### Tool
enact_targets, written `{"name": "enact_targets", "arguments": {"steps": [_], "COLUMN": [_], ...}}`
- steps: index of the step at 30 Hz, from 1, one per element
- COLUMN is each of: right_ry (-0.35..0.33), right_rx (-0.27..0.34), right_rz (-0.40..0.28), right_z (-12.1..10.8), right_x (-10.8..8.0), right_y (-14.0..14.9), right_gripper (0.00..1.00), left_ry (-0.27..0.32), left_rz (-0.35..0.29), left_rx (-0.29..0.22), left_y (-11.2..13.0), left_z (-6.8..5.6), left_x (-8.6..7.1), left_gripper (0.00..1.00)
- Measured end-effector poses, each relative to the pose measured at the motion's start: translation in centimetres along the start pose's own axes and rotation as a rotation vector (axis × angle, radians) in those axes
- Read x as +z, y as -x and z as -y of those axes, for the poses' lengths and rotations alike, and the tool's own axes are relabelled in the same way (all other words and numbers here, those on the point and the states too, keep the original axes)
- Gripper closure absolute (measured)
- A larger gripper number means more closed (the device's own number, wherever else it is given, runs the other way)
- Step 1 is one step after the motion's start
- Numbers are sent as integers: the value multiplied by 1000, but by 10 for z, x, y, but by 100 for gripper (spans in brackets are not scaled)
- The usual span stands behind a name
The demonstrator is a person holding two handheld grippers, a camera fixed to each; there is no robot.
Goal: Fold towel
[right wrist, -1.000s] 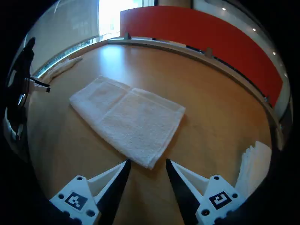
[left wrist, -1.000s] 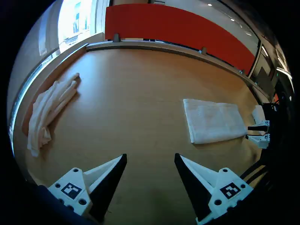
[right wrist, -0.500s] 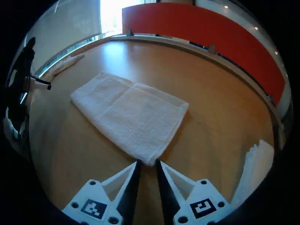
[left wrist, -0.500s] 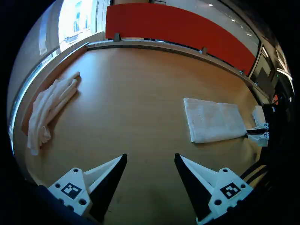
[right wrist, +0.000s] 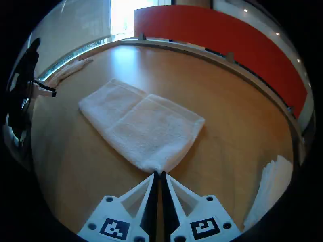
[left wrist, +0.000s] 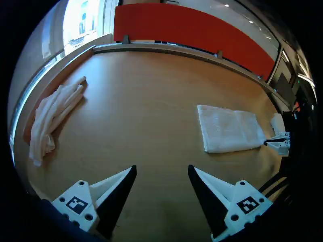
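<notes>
Towel (right wrist: 141, 125), white, folded: lies flat mid-surface on the wooden table (right wrist: 234, 109), near corner pointing toward my right gripper (right wrist: 158, 174). That gripper: both fingers clamped on the corner, cloth bunched at the tips. Left gripper (left wrist: 161, 169): I have its jaws spread wide, holding nothing, over bare wood well apart from the towel. Crumpled cloth (left wrist: 52, 115), white: along the table's edge, far across from the towel. Stack of white cloths (right wrist: 272, 181): at the table's edge near my right gripper.
</notes>
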State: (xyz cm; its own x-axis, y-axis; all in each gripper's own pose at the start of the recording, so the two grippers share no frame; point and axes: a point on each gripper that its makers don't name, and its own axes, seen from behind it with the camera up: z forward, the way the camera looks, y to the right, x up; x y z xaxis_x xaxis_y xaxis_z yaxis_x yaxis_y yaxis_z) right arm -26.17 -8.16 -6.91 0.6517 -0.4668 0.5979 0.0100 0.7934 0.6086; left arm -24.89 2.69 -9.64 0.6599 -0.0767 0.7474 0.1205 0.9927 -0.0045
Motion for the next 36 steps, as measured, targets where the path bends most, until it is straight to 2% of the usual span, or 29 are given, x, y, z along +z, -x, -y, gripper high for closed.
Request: {"name": "enact_targets", "arguments": {"steps": [9, 17, 29, 36], "right_ry": [3, 4, -8, -19], "right_rx": [-25, -72, -159, -194], "right_rz": [-41, -96, -167, -187], "right_z": [4, 7, 21, 30], "right_x": [-8, -15, -17, -16], "right_y": [-29, -71, -131, -151], "right_gripper": [95, 95, 95, 95], "left_ry": [4, 3, 2, 1], "left_rz": [-9, -17, -27, -25], "left_rx": [-8, -17, -25, -35], "left_y": [-2, -2, -1, 2], "left_z": [-1, 1, 5, 6], "left_x": [-3, -8, -15, -16], "left_gripper": [6, 6, 6, 6]}}
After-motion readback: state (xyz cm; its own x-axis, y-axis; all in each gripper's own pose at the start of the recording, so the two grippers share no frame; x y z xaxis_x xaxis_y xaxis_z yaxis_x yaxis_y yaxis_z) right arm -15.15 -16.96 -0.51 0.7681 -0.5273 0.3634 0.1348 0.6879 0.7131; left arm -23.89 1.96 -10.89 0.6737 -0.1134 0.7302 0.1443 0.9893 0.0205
